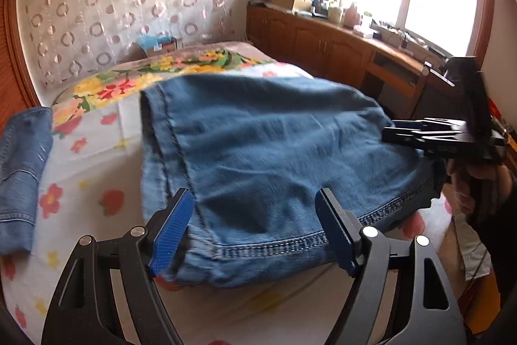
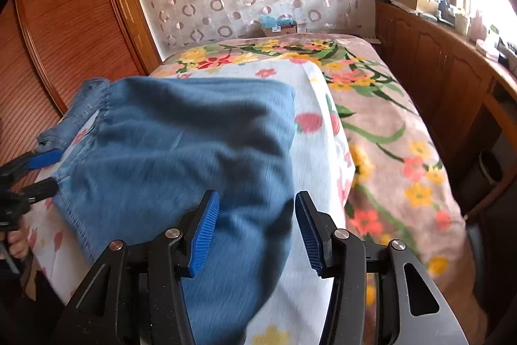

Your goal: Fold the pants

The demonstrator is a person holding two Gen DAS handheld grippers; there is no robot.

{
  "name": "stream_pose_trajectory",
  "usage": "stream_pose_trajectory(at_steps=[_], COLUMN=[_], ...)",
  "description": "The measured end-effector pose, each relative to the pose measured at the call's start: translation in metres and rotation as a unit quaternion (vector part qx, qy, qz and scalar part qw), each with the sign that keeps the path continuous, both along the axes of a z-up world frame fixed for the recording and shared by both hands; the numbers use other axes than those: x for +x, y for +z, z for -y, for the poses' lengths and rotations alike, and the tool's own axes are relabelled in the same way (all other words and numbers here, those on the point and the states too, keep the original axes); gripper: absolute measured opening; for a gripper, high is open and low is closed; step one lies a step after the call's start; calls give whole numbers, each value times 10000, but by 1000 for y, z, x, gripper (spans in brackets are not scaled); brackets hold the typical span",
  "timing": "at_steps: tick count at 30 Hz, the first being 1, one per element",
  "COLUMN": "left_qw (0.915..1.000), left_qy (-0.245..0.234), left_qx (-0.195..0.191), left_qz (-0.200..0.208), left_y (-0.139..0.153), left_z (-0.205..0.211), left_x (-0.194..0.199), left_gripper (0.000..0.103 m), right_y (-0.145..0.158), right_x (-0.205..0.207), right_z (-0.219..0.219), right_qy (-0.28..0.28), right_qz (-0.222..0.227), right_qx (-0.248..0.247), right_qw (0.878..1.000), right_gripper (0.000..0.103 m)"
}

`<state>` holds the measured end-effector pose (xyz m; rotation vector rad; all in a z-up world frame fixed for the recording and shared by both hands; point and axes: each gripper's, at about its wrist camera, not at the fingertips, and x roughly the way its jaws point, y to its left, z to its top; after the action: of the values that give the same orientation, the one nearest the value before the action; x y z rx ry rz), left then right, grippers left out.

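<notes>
A pair of blue jeans (image 1: 274, 144) lies folded on the white flowered sheet (image 1: 97, 170) of a bed. My left gripper (image 1: 255, 231) stands open, its blue pads on either side of the stitched hem at the near edge. In the right wrist view that gripper (image 2: 56, 170) sits at the left edge of the jeans (image 2: 181, 144). My right gripper (image 2: 258, 235) is open over the near fold; the left pad (image 2: 206, 235) lies against the denim and the right pad stands apart over the sheet. The left wrist view has it (image 1: 389, 131) at the far right, held by a hand (image 1: 468, 186).
A second piece of denim (image 1: 22, 170) lies at the bed's left edge. A floral blanket (image 2: 387, 125) covers the far and right parts of the bed. A wooden cabinet (image 2: 436, 63) with clutter runs under the window on the right. A wooden wardrobe (image 2: 64, 21) stands left.
</notes>
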<state>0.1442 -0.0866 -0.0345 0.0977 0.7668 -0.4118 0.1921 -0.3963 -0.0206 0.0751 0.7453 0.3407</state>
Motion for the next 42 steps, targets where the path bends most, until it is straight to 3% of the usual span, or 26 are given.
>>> stream_pose_trajectory(at_steps=[5,15,18,20,23,27,31,35,39,42], left_qw=[9998,9997,9997,9996,9996,9995,9983,9959,9916,9888], left_qy=[65,79,77,83,108,270,515,808,1185,1403], left_qx=[98,82,27,-22,-97,-174,-235,-289,-299,-277], left_qz=[-173,-237,-248,-256,-226,-71,111,296,431,429], left_y=[-15,-25,-25,-23,-18,-7,7,18,26,27], left_z=[5,5,4,1,-6,-27,-58,-96,-136,-161], left_x=[6,9,8,9,4,-4,-15,-30,-47,-55], left_gripper=[79,79,79,79,79,79,79,79,79,79], right_y=[1,-1,-5,-4,10,42,81,109,116,102], right_x=[-22,-14,-13,-15,-20,-24,-24,-25,-35,-46], right_z=[-7,-5,-8,-12,-18,-30,-65,-128,-195,-242], right_qy=[-21,-179,-131,-30,27,53,338,886,1509,1998], right_qz=[-49,-238,-283,-268,-20,394,862,1183,1296,1193], right_qx=[152,575,887,1022,938,863,626,398,263,87], right_qw=[9999,9979,9956,9944,9956,9955,9937,9882,9797,9725], right_gripper=[56,56,38,19,9,8,7,7,7,6])
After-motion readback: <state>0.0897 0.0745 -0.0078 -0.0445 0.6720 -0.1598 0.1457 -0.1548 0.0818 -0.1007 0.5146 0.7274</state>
